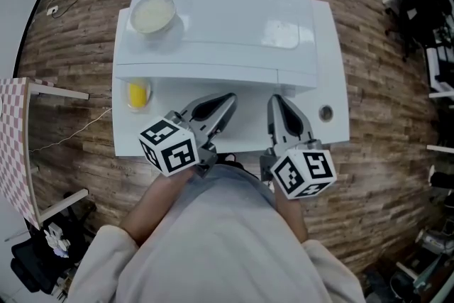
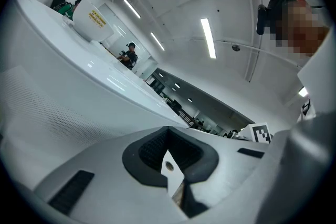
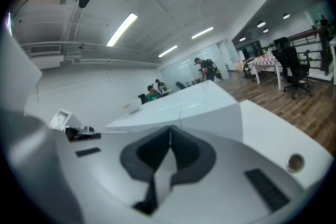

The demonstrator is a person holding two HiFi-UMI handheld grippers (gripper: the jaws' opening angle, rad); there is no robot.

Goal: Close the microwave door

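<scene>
Left gripper (image 1: 228,101): jaws together tip to tip, dark ribbed inner faces, nothing between them. Held over the front edge of the smooth white desk (image 1: 333,81). Right gripper (image 1: 277,104): likewise closed and empty, near the left one. Glossy white box-shaped microwave (image 1: 234,25) stands on the desk beyond both, touched by neither. From above its door (image 1: 198,73) reads flush with the front. Round pale bowl (image 1: 152,14) on its top, left side. Small yellow object (image 1: 137,94) on the desk, left.

A white table (image 1: 332,60) bears a microwave (image 1: 234,25) and a yellow object (image 1: 137,94).
</scene>
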